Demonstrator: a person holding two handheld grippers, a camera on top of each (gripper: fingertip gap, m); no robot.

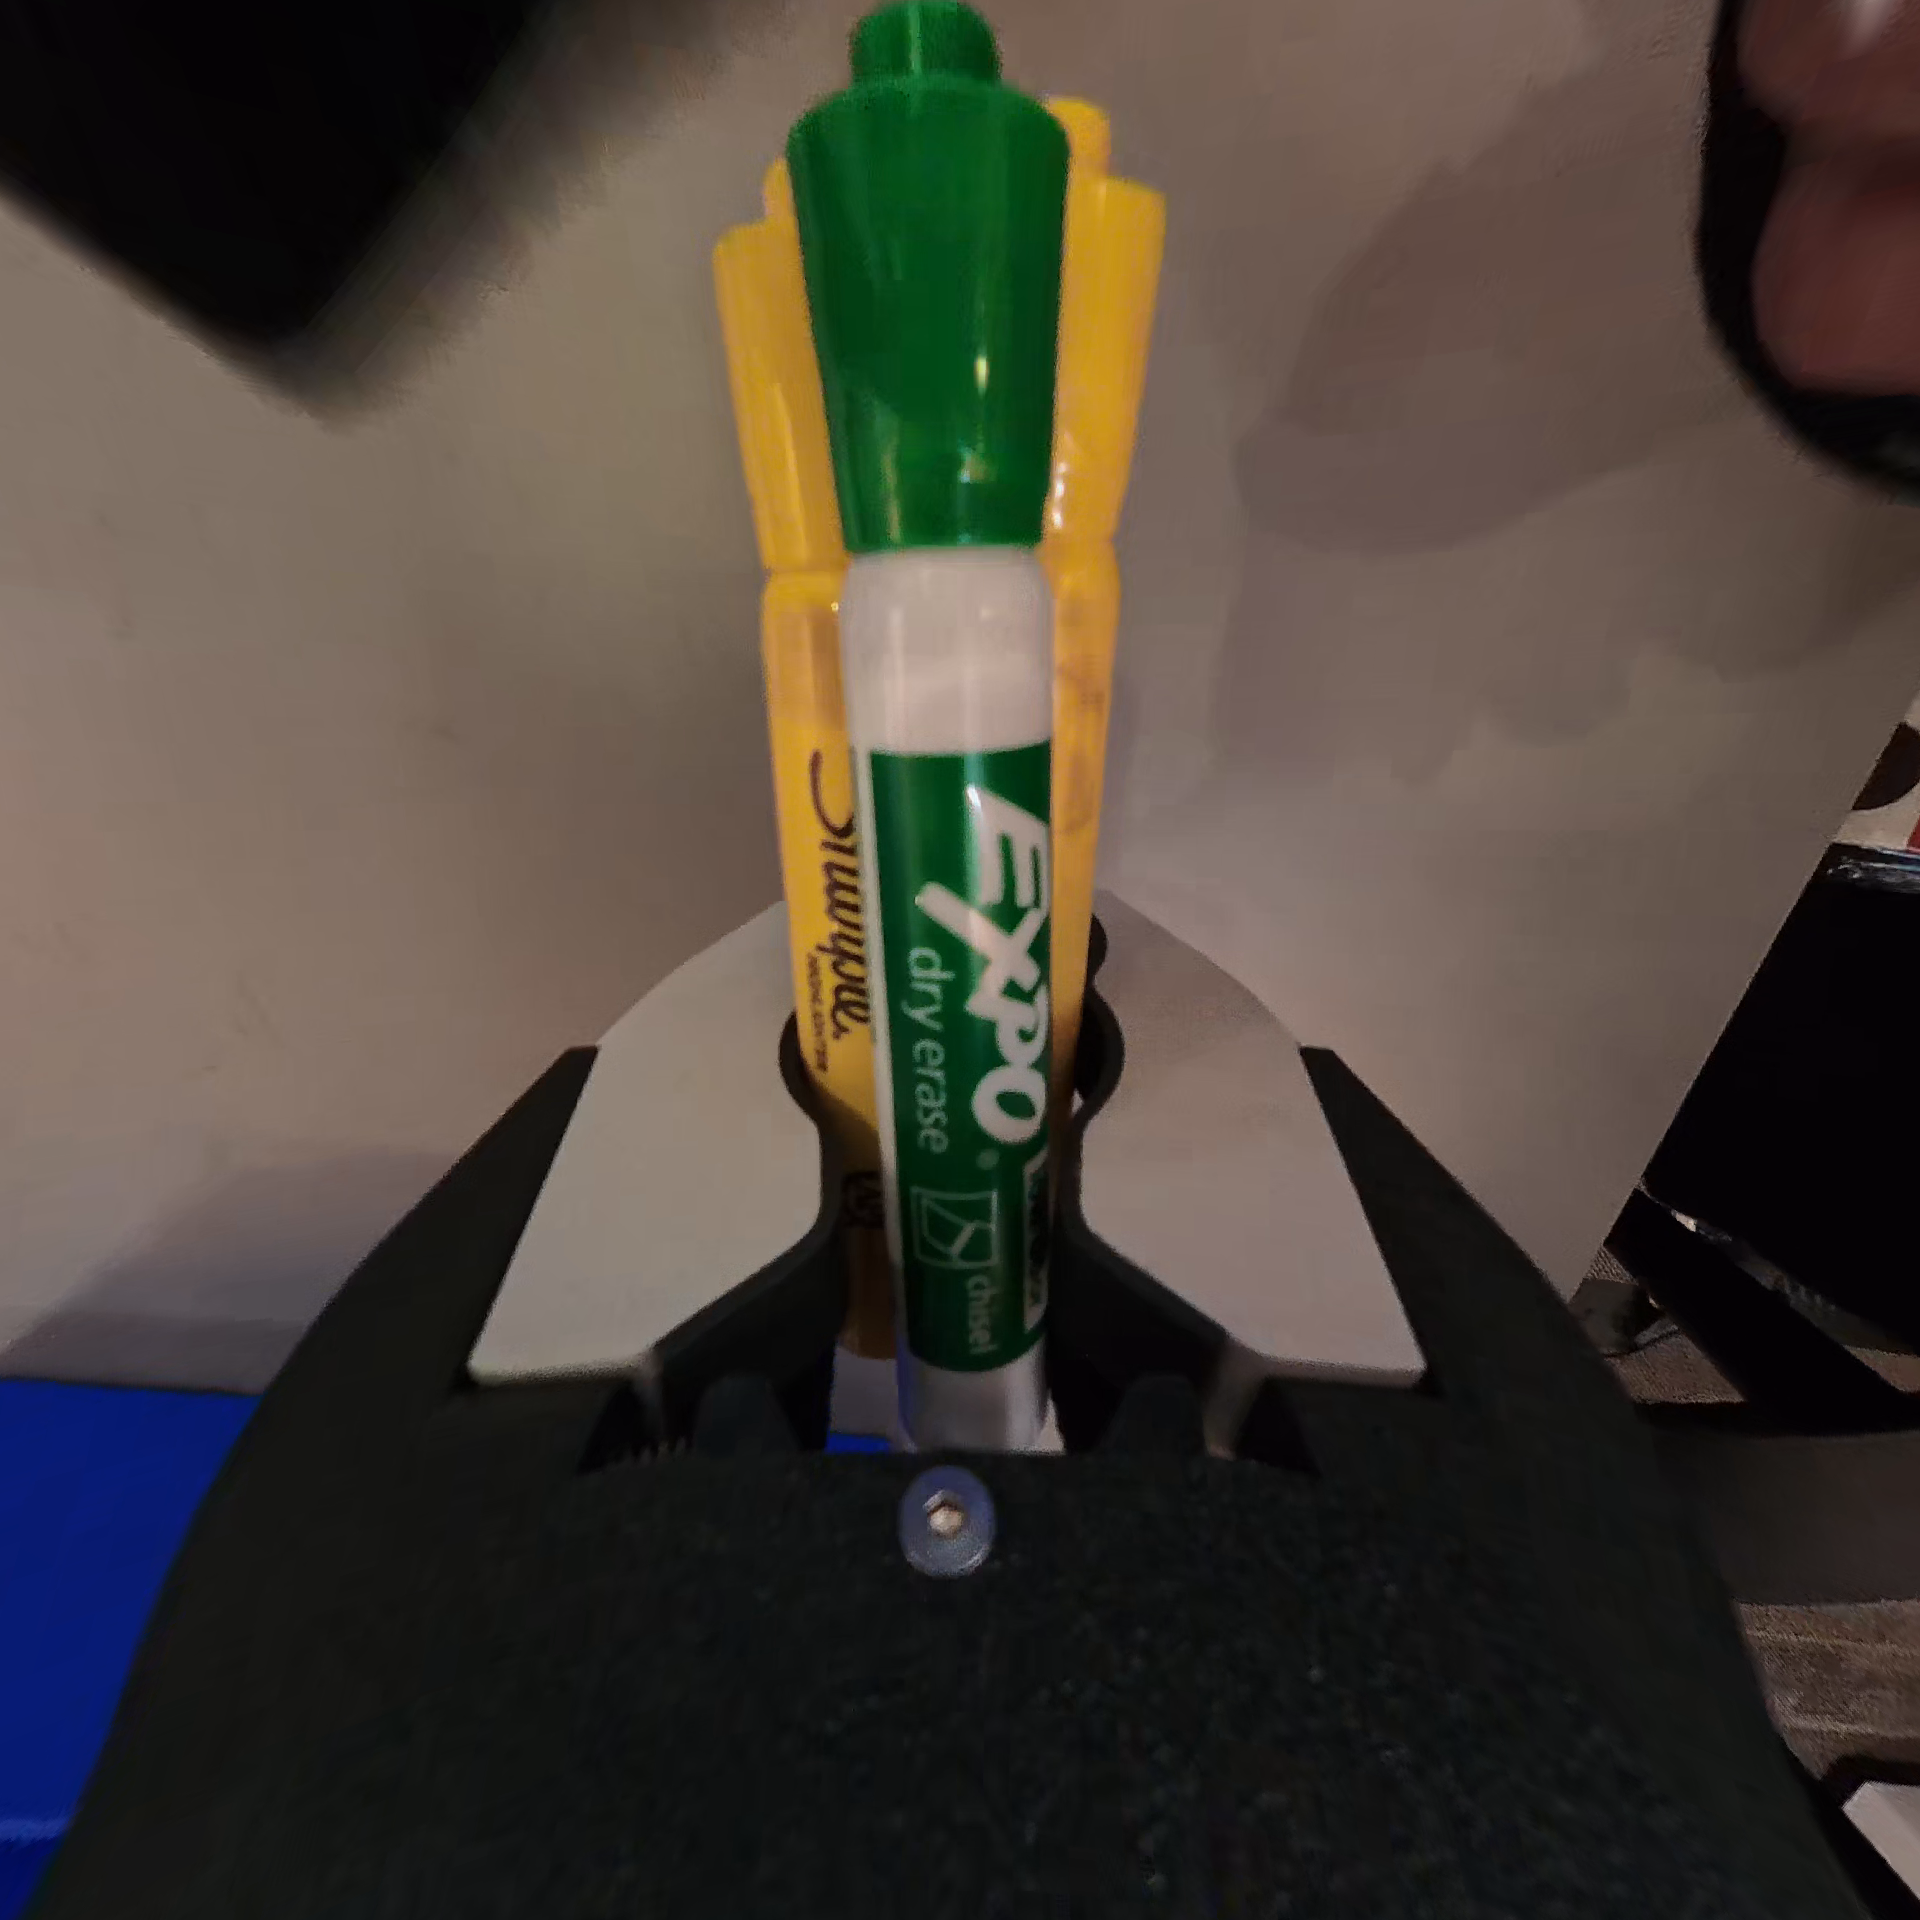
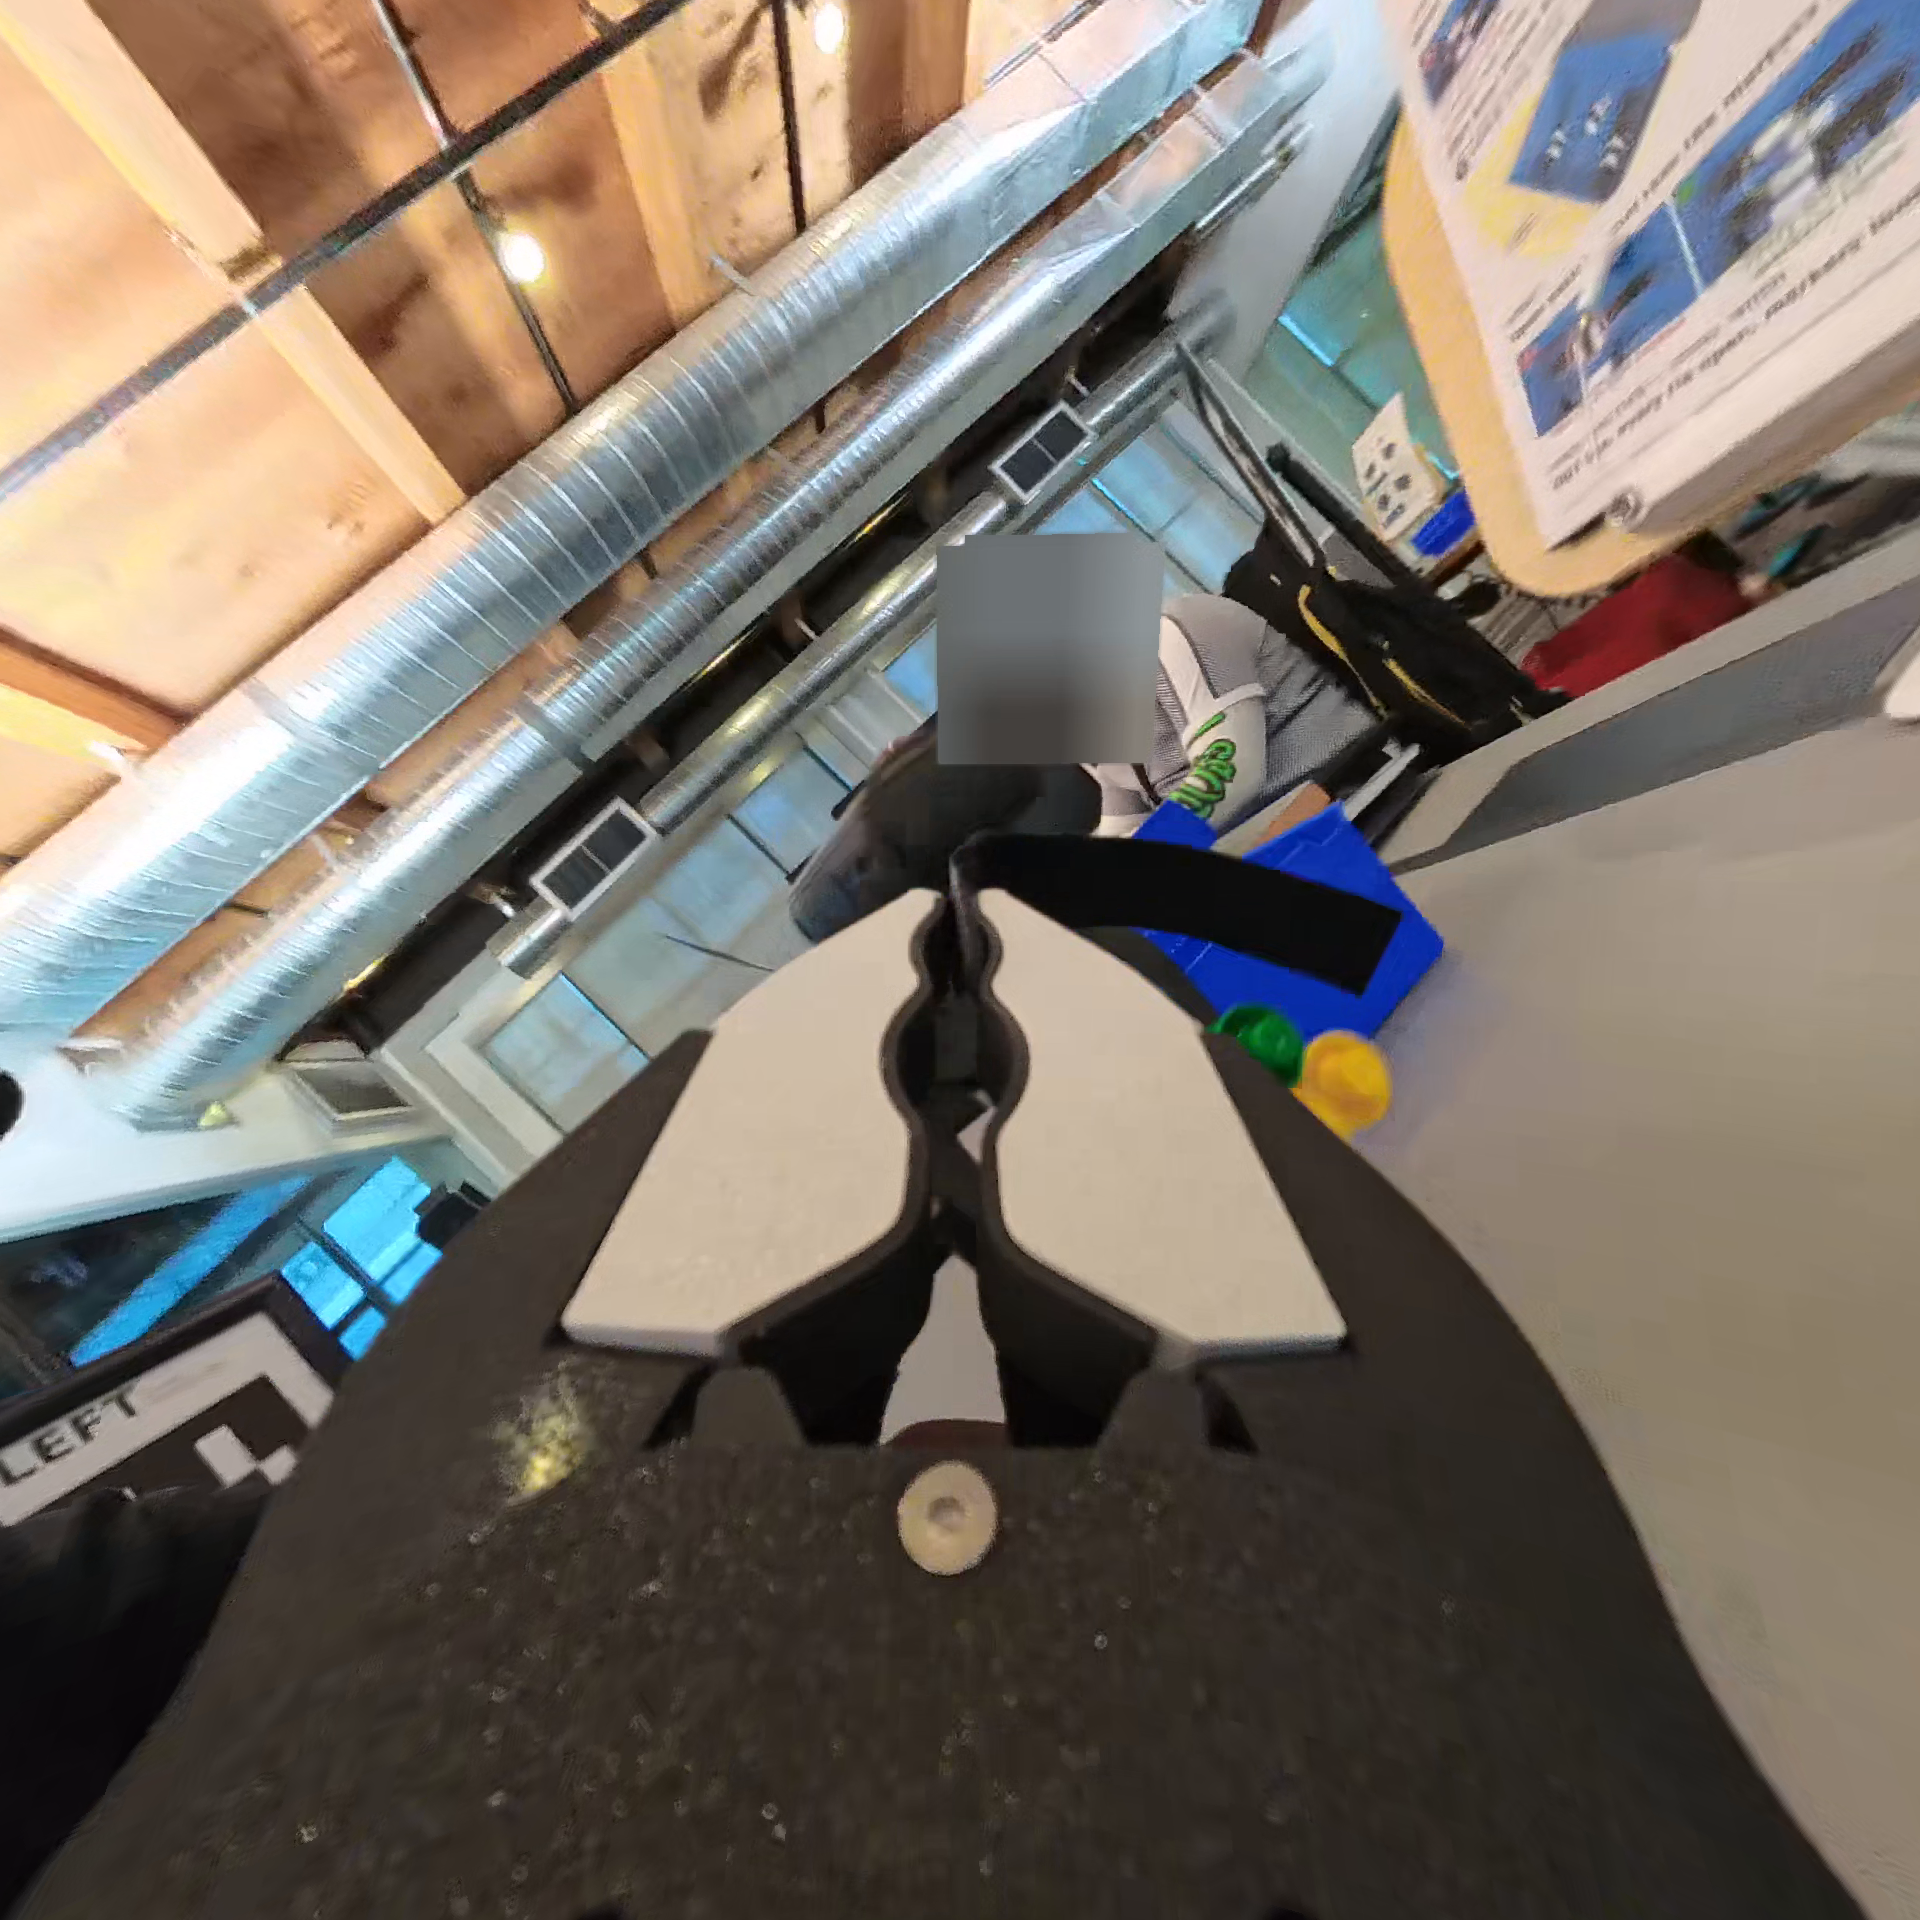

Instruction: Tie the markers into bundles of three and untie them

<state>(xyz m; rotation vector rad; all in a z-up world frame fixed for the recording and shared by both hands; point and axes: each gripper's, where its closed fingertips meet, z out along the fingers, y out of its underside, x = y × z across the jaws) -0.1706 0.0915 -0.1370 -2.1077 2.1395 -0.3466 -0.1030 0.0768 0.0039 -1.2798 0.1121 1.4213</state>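
In the left wrist view, the left gripper (image 1: 951, 1049) fills the lower half, black with pale grey pads. Its fingers (image 1: 665, 1164) are closed around a bundle of three markers that stands straight up along the middle of the view. The bundle sits in the rounded notch between the two fingers, gripped low on the barrels, with the capped ends pointing away from the camera. The green marker (image 1: 935, 665) lies in front, nearest the camera, with a white barrel and green cap. Two yellow markers (image 1: 805, 717) press against it from behind, one showing on each side. Beyond them is a plain pale tabletop (image 1: 416, 727). A strip of blue (image 1: 104, 1558) shows at the lower left edge. Blurred dark shapes sit in the two upper corners; what they are cannot be told.

In the right wrist view, the right gripper (image 2: 961, 935) points up and outward. Its fingers (image 2: 821, 1122) are closed on a black strap (image 2: 1174, 899), pinched at the very tips. The free end of the strap runs off to the right. Just past the right finger, the green and yellow marker caps (image 2: 1340, 1081) peek out. Behind them is a blue bin (image 2: 1320, 862) on the grey tabletop (image 2: 1662, 1143). Farther off sits a person (image 2: 1216, 727), under silver ducts (image 2: 623, 540) and a wooden ceiling.
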